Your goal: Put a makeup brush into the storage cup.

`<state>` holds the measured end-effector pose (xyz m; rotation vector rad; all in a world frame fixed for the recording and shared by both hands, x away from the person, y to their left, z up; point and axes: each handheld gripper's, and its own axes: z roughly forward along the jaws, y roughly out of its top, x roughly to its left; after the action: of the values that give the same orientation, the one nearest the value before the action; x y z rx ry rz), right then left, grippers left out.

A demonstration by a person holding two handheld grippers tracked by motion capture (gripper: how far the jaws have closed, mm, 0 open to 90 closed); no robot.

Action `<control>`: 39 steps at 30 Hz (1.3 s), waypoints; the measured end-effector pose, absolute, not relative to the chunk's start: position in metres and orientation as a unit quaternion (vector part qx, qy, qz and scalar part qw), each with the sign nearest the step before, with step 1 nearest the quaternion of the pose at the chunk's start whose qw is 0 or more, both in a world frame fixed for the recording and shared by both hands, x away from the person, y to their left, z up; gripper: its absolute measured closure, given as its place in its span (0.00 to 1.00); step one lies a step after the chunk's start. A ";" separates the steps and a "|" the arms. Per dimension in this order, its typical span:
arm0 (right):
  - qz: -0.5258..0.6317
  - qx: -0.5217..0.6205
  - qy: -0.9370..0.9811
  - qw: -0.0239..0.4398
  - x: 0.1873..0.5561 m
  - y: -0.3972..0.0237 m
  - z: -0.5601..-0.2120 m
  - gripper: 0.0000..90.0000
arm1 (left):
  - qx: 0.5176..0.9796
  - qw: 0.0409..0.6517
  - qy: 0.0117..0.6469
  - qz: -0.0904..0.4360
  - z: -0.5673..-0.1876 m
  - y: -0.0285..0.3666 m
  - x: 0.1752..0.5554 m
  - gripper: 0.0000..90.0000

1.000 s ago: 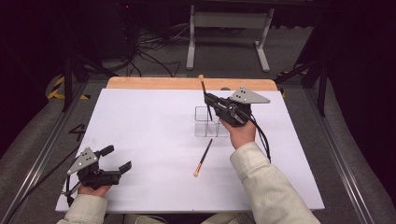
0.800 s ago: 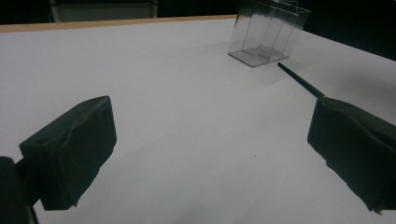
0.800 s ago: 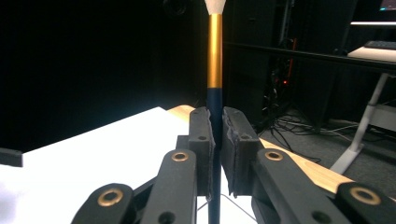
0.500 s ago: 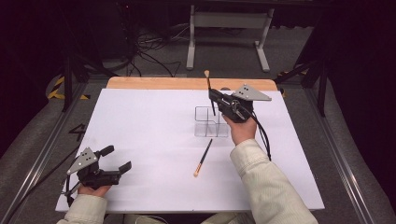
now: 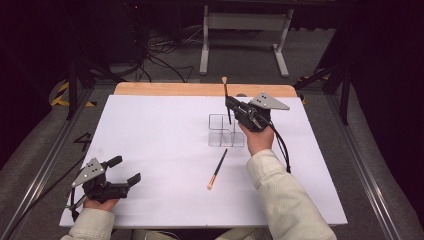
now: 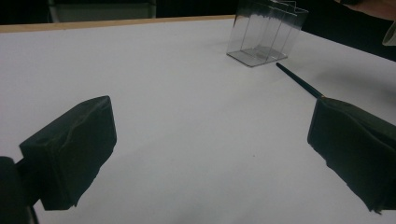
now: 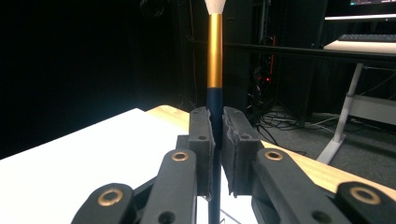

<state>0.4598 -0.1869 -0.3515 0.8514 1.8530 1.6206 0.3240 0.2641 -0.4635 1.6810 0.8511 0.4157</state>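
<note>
Brushes are the business here, two of them, each a slim dark handle with a gold ferrule and pale bristles. Starting at eight o'clock on the white table [image 5: 150,130], the left gripper [image 5: 125,172] is resting low with its jaws spread wide and nothing between them. Moving right, the second brush [image 5: 217,170] is lying flat near the centre, tip pointing toward six o'clock. Past it, one clear organizer [image 5: 226,131], split into compartments, is standing at one o'clock. Over it the right gripper [image 7: 217,140] is pinching the first brush [image 7: 215,56] mid-handle, holding it upright, bristles up. These look light, stiff and a little slick, so I would judge the handle, below the ferrule, the safest place to grip.
</note>
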 end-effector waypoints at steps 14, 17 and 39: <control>0.585 0.327 0.697 0.255 0.464 -0.186 -0.364 0.92 | 0.716 0.570 0.362 0.177 -0.463 0.264 0.324 0.02; 0.581 0.330 0.700 0.250 0.466 -0.186 -0.367 0.92 | 0.716 0.570 0.362 0.177 -0.463 0.264 0.324 0.02; 0.560 0.341 0.717 0.237 0.470 -0.183 -0.379 0.92 | 0.716 0.569 0.363 0.177 -0.463 0.264 0.324 0.02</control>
<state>0.4696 -0.1835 -0.3786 0.9354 1.9642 1.5354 0.3240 0.2642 -0.4635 1.6820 0.8512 0.4156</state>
